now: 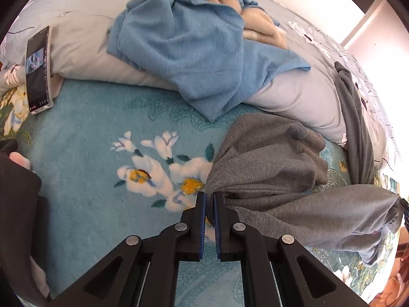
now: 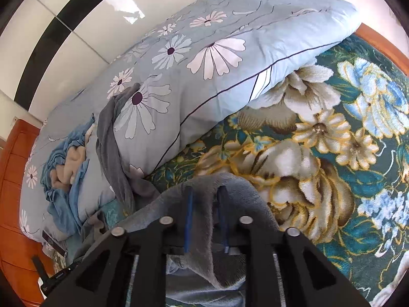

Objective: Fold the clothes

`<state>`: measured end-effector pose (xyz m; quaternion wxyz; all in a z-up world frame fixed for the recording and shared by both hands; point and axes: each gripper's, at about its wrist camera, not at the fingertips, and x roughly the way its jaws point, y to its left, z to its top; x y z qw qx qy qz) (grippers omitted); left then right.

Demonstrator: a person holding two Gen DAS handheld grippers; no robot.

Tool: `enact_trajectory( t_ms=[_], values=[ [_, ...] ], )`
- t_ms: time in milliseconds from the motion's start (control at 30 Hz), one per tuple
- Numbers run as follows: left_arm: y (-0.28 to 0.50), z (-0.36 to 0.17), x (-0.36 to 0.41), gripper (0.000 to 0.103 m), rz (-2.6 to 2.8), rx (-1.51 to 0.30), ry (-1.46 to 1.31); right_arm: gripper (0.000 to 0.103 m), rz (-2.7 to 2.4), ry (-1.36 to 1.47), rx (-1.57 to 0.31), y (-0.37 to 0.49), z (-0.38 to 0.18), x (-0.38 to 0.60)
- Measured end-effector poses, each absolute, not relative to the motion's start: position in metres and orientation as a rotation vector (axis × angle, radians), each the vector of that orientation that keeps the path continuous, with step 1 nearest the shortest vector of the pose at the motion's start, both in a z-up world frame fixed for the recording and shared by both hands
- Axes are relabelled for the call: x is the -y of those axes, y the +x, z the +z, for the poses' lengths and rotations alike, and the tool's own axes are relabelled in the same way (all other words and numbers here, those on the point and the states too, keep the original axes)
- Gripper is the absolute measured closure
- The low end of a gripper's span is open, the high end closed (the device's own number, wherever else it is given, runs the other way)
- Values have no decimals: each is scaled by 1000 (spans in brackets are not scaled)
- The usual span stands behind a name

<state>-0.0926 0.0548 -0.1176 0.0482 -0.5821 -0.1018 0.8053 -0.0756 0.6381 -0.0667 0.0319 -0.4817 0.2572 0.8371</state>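
On a bed spread with a teal floral blanket (image 1: 84,158), the left gripper (image 1: 209,199) pinches a corner of a grey sweater (image 1: 268,158), while the right gripper (image 2: 205,192) clamps its far edge, cloth draped over both fingers. Beyond, a blue garment (image 1: 184,51) lies heaped on the daisy-print pillow (image 2: 230,58), beside a propped phone (image 1: 38,71).

Right gripper (image 2: 205,194) fingertips buried under grey sweater (image 2: 204,230) fold. Phone (image 1: 38,70) screen too blurred to read. Beige garment (image 1: 258,23) half hidden by blue sweater (image 1: 189,48).
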Motion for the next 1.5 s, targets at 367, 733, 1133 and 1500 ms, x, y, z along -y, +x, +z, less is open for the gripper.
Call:
enact_trajectory(
  t_ms=[367,733,1133,1500],
  values=[
    [-96,-122,-51,96,2445,360,-1765,62,2502,-1552,-1042,-39,-100,-599],
    [-110,-100,-54,96,2416,426,-1721,95,2282,-1474,-1263,-79,-121,-597],
    [-113,48,-66,96,2424,610,-1230,96,2810,-945,-1135,-49,91,-619],
    [-16,-108,-58,97,2276,456,-1691,96,2370,-1313,-1224,103,-84,-646]
  ],
)
